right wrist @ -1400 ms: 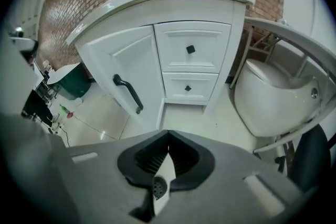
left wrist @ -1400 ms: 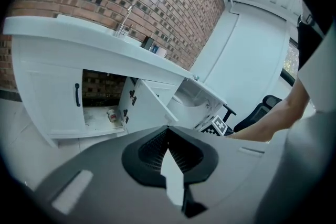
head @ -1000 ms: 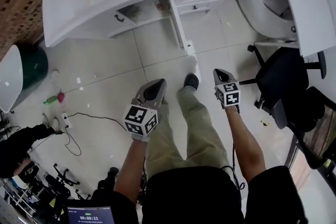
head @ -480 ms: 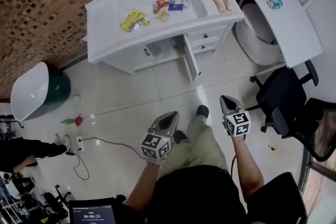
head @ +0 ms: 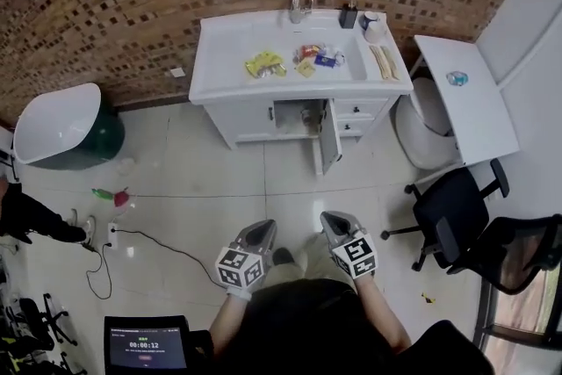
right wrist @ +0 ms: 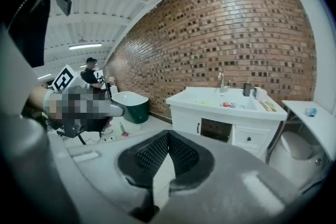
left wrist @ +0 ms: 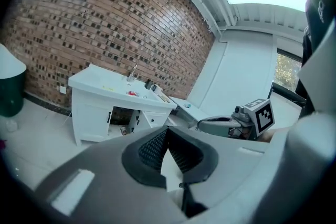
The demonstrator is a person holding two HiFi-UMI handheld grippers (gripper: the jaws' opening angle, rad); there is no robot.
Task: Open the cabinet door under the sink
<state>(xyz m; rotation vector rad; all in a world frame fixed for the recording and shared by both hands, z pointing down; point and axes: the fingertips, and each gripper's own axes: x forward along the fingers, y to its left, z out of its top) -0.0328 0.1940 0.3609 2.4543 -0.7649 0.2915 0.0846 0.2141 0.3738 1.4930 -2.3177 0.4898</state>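
Observation:
The white sink cabinet (head: 230, 114) stands against the brick wall, far from both grippers. Its door (head: 327, 139) under the basin hangs open, swung out towards me, and the dark opening (head: 294, 113) shows behind it. My left gripper (head: 262, 227) and right gripper (head: 330, 219) are held side by side near my body, over the tiled floor, both pointing at the cabinet. Both are shut with nothing between the pads. In the left gripper view the shut tips (left wrist: 167, 130) sit below the cabinet (left wrist: 94, 113). In the right gripper view the tips (right wrist: 168, 134) sit below the opening (right wrist: 216, 130).
A green bin with a white lid (head: 54, 134) stands at the left. A toilet (head: 423, 134), a white tabletop (head: 462, 97) and office chairs (head: 450, 220) are on the right. A cable and socket strip (head: 112, 234) lie on the floor. Small packets (head: 263, 64) litter the countertop.
The view has pulled back and up, so the cabinet looks smaller and farther. Both grippers have risen and drawn in towards my body. The door stays open throughout.

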